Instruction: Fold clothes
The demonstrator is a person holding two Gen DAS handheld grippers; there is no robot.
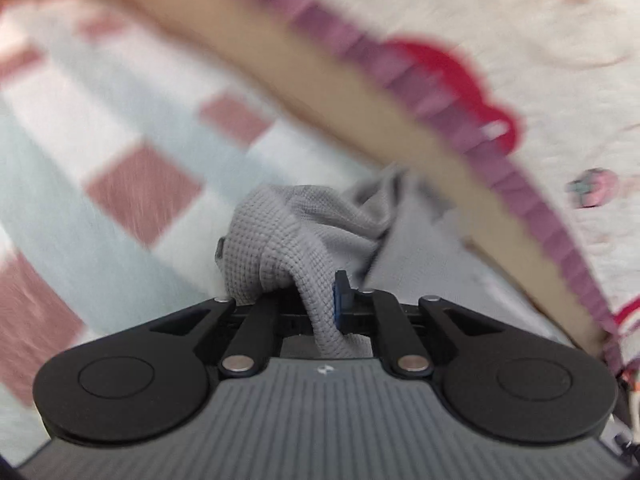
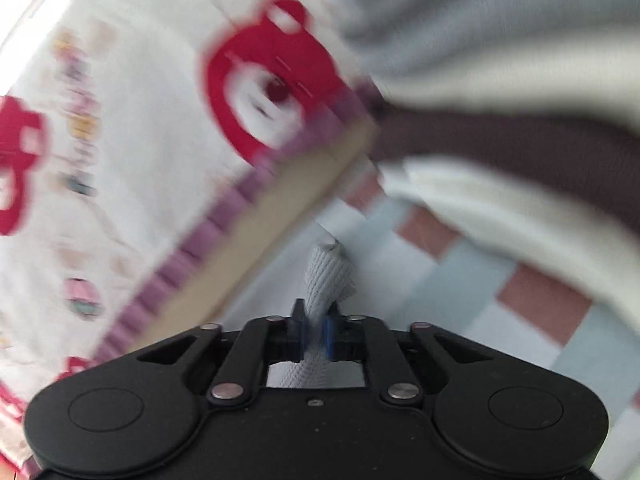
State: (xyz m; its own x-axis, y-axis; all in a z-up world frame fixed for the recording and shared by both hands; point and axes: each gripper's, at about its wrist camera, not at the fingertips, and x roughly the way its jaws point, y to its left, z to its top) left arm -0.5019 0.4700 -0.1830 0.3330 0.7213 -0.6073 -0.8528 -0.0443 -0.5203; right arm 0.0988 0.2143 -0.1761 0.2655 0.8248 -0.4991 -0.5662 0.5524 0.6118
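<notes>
My left gripper [image 1: 308, 280] is pinched tight on a bunch of grey waffle-knit cloth [image 1: 288, 236]; the fabric wads up over the fingers & a strip trails back btwn the jaws toward the cam. Beyond it the cloth runs off to the right, blurred, below the bed's tan edge [image 1: 320, 80]. Checked floor [image 1: 132, 184] in pink, white & pale blue lies left of that edge; a white bedcover w/ red bear print [image 1: 452, 76] & purple frill lies right of it.

My right gripper [image 2: 314, 328] is clamped on a narrow fold of the same grey cloth [image 2: 328, 276], which sticks up past the blue pads. Bedcover [image 2: 140, 140] is at left, checked floor [image 2: 480, 280] at right, blurry white & dark fabric top right – can't tell what.
</notes>
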